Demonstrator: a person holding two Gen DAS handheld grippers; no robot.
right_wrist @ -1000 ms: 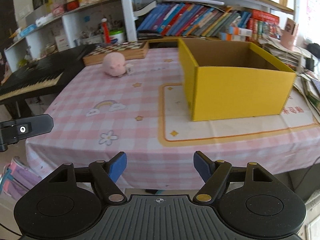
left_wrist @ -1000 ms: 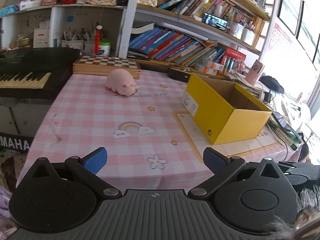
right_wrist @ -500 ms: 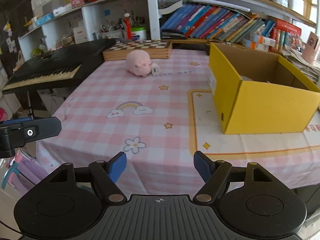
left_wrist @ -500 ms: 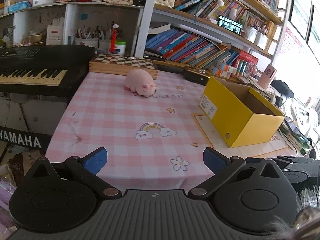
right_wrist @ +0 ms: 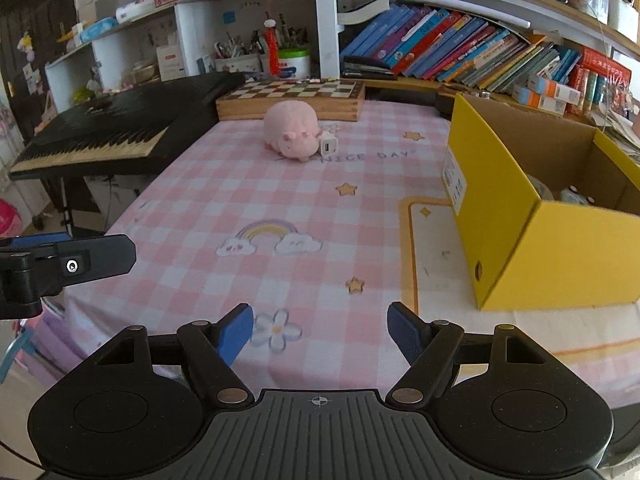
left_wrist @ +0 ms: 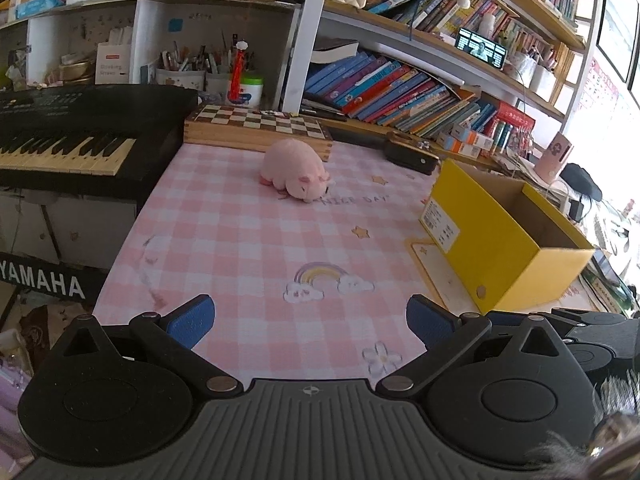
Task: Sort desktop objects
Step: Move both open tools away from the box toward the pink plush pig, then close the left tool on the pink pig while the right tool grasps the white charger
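Observation:
A pink plush pig [left_wrist: 295,171] lies at the far side of the pink checked tablecloth [left_wrist: 248,248], in front of a chessboard box. It also shows in the right wrist view [right_wrist: 292,134], with a small white charger plug [right_wrist: 328,147] touching its right side. An open yellow cardboard box [left_wrist: 504,240] stands on the right; in the right wrist view [right_wrist: 560,256] some items lie inside it. My left gripper [left_wrist: 310,320] is open and empty over the table's near edge. My right gripper [right_wrist: 320,336] is open and empty, also at the near edge.
A wooden chessboard box [left_wrist: 256,128] sits at the table's back. A black Yamaha keyboard [left_wrist: 76,136] stands to the left. Shelves with books [left_wrist: 400,92] and pen cups run behind. A black case [left_wrist: 408,156] lies at the back right.
Both grippers have moved forward and to the left over the table's near edge. The pig and the yellow box look nearer. Both jaws stay open.

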